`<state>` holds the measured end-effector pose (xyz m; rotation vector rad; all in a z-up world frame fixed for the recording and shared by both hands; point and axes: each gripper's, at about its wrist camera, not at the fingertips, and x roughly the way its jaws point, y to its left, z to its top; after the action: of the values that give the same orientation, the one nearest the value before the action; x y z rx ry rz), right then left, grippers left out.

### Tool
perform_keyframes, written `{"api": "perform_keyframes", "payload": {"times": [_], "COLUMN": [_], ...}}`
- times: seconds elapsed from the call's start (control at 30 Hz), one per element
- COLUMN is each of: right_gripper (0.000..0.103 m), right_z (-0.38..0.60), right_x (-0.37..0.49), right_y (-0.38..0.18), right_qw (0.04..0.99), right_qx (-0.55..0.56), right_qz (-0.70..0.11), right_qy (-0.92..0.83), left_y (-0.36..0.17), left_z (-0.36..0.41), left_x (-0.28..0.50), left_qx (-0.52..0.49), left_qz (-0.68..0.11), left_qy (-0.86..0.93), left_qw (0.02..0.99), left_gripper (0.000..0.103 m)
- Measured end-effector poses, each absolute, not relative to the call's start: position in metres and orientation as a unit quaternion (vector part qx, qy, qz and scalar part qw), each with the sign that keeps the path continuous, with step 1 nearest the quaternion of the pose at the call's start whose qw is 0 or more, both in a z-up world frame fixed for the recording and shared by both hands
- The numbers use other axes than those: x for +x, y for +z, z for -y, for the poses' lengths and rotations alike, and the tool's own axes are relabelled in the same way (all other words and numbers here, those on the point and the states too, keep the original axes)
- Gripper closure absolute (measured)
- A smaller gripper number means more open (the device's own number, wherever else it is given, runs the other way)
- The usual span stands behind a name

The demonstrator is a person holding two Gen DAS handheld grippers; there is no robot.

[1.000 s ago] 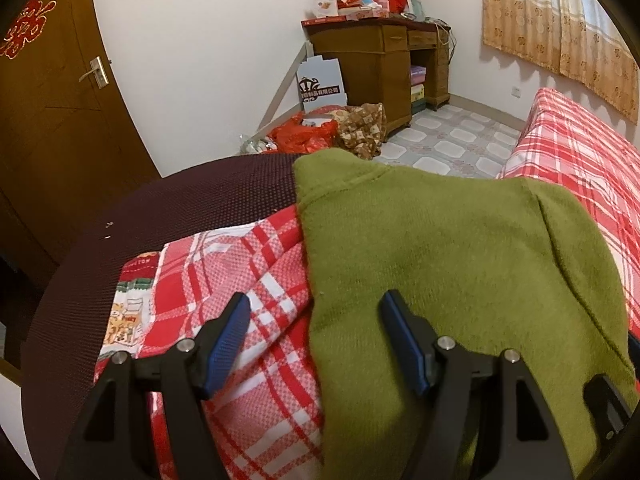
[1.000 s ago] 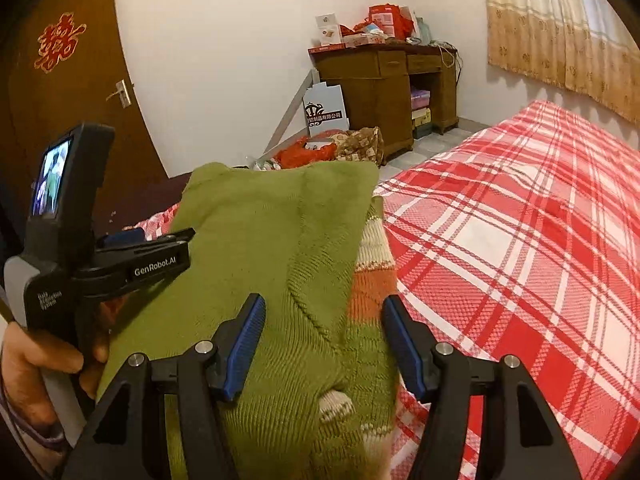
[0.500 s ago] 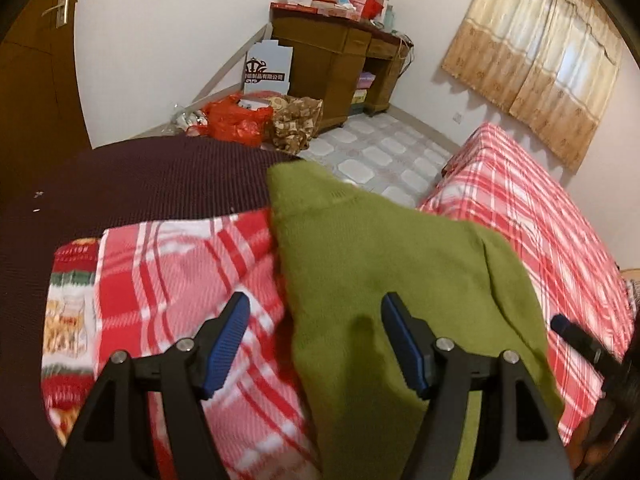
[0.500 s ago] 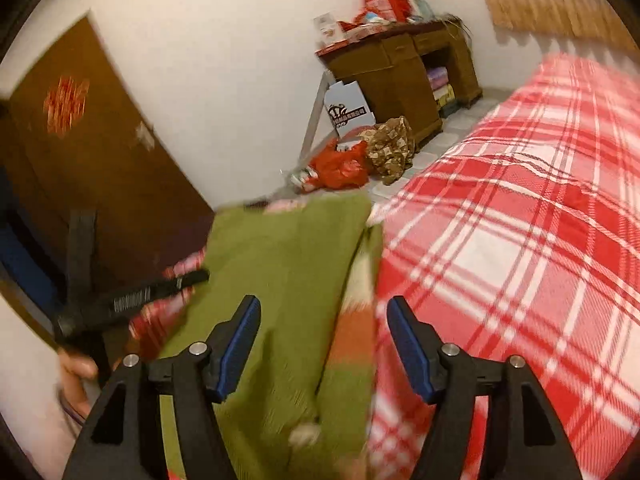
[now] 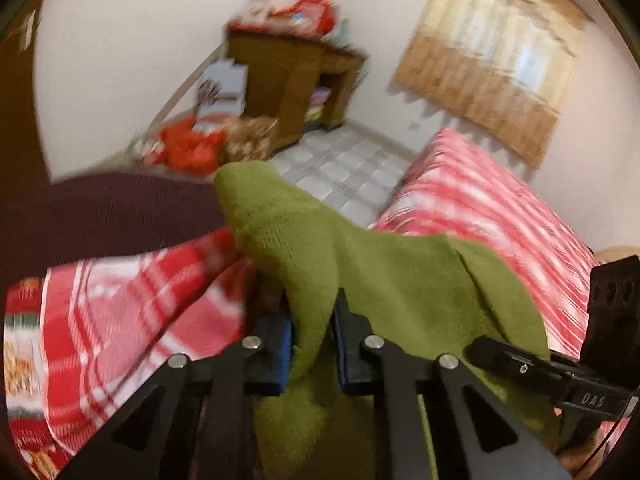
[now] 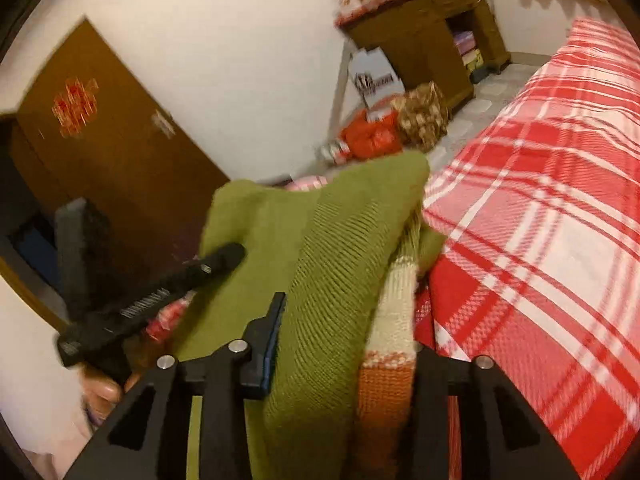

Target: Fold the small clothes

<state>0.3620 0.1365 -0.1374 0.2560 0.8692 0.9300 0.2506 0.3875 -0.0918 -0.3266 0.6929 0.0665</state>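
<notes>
A green knit sweater (image 5: 392, 280) with a cream and orange striped part (image 6: 390, 360) lies bunched on the red plaid bedspread (image 5: 480, 208). In the left wrist view my left gripper (image 5: 312, 320) is closing, and its blue pads pinch a raised fold of the green knit. My right gripper (image 6: 344, 336) is closing too, with green and striped cloth filling the gap. Its left pad touches the cloth, while its right finger is hidden behind the cloth. Each gripper's black body shows in the other's view, the right gripper (image 5: 560, 384) and the left gripper (image 6: 160, 300).
A dark maroon cover (image 5: 100, 216) lies left of the sweater. Beyond are a tiled floor (image 5: 340, 168), a wooden desk (image 5: 288, 80) with red bags (image 5: 188, 148) beside it, a brown door (image 6: 100, 140) and a curtain (image 5: 500, 52). A hand (image 6: 104, 392) holds the left gripper.
Both grippers stood open over the flat sweater; now both have closed on it. The sweater's edge has risen into a bunched fold. Both views have swung and blurred.
</notes>
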Motion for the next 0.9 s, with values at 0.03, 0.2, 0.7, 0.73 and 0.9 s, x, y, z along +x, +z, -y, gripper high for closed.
{"api": "perform_keyframes", "payload": {"times": [0.03,0.2,0.7,0.73,0.9], "right_gripper": [0.068,0.068,0.060,0.060,0.060], "right_z": [-0.132,-0.119,-0.102,-0.102,-0.117], "right_x": [0.355,0.350,0.350,0.338,0.273], "right_y": [-0.130,-0.118,-0.104,-0.095,-0.091], "right_qw": [0.803,0.857,0.893,0.899,0.906], "right_qx": [0.121,0.097,0.096,0.078,-0.033], "right_qz": [-0.392,-0.352,-0.335,-0.321,-0.309], "right_qy": [0.432,0.365,0.284,0.287,0.287], "left_y": [-0.083,-0.069,-0.066,-0.064,-0.065], "left_z": [-0.379,-0.354,-0.363,-0.353,-0.325], "left_x": [0.251,0.277,0.257,0.247,0.213], "left_qx": [-0.141,-0.074,-0.056,-0.033,0.009], "left_qz": [-0.320,-0.305,-0.370,-0.369,-0.375], "left_qy": [0.019,0.009,0.106,0.111,0.117], "left_qw": [0.937,0.949,0.921,0.922,0.919], "left_gripper": [0.086,0.086,0.069,0.066,0.059]}}
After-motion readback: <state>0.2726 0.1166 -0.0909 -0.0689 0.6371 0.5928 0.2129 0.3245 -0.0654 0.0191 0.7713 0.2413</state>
